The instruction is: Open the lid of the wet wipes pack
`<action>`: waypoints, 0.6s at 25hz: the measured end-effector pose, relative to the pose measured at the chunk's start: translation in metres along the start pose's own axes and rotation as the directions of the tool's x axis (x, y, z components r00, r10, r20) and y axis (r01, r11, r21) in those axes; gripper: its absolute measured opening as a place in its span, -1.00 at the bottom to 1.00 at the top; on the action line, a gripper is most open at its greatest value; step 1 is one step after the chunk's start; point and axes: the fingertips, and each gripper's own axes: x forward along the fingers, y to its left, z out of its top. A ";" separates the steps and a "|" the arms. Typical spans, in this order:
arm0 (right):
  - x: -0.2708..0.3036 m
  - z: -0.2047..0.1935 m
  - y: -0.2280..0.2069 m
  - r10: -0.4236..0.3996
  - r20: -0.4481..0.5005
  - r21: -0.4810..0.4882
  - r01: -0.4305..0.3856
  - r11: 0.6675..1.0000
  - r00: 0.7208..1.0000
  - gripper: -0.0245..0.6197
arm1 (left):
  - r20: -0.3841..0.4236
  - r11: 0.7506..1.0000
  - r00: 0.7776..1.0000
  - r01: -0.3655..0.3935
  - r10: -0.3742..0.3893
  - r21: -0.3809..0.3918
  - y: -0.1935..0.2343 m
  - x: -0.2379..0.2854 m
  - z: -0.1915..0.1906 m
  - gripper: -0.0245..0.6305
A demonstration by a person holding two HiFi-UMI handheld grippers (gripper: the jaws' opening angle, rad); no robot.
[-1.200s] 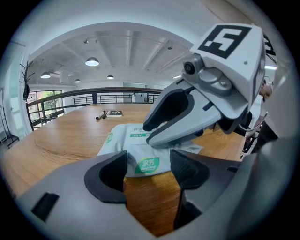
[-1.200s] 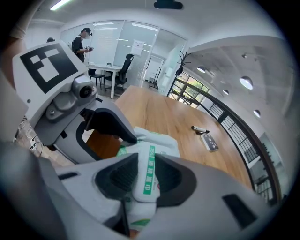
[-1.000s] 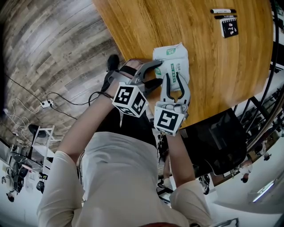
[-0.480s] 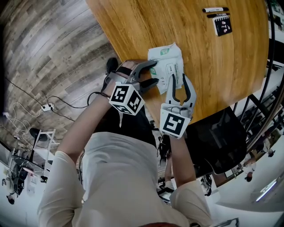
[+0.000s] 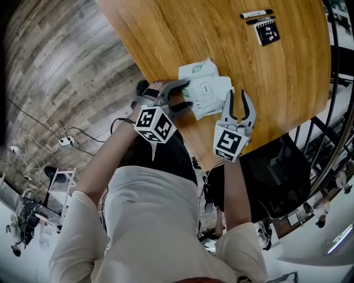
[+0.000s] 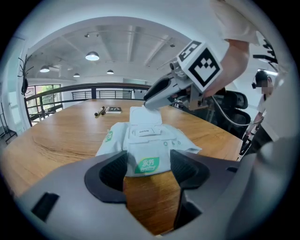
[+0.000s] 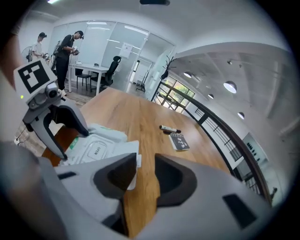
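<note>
The white and green wet wipes pack (image 5: 200,88) lies near the wooden table's front edge. Its white lid (image 5: 222,89) is flipped open to the right; in the left gripper view the lid (image 6: 145,115) stands behind the "OPEN" label. My left gripper (image 5: 191,92) is shut on the pack's near end, and the end with the green logo (image 6: 147,165) fills the gap between its jaws. My right gripper (image 5: 238,95) hovers just right of the lid. Its jaws have just been opening, and only bare wood shows between them (image 7: 145,168).
A black marker pen (image 5: 255,14) and a small notebook (image 5: 267,32) lie at the far side of the table (image 5: 287,83). A black chair (image 5: 276,177) stands below the table's right edge. Cables trail over the plank floor (image 5: 61,138). People stand at a far desk (image 7: 70,47).
The right gripper has drawn back from above the pack to its right, and the lid now lies open. The left gripper has stayed at the pack's near end.
</note>
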 end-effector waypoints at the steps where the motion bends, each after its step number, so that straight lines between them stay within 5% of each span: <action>1: 0.003 -0.004 -0.001 0.001 -0.005 -0.007 -0.001 1.000 1.000 -0.55 | -0.002 1.000 1.000 0.002 -0.002 -0.004 0.000 0.000 0.000 -0.07; 9: 0.006 -0.011 -0.003 0.020 -0.038 -0.028 -0.021 0.999 0.999 -0.55 | -0.053 0.999 0.998 0.027 -0.028 -0.023 -0.004 -0.004 0.002 -0.07; 15: -0.016 0.009 0.006 0.036 -0.023 -0.045 -0.037 0.998 0.999 -0.55 | -0.065 0.999 0.998 0.022 -0.020 0.033 -0.010 -0.022 0.016 -0.07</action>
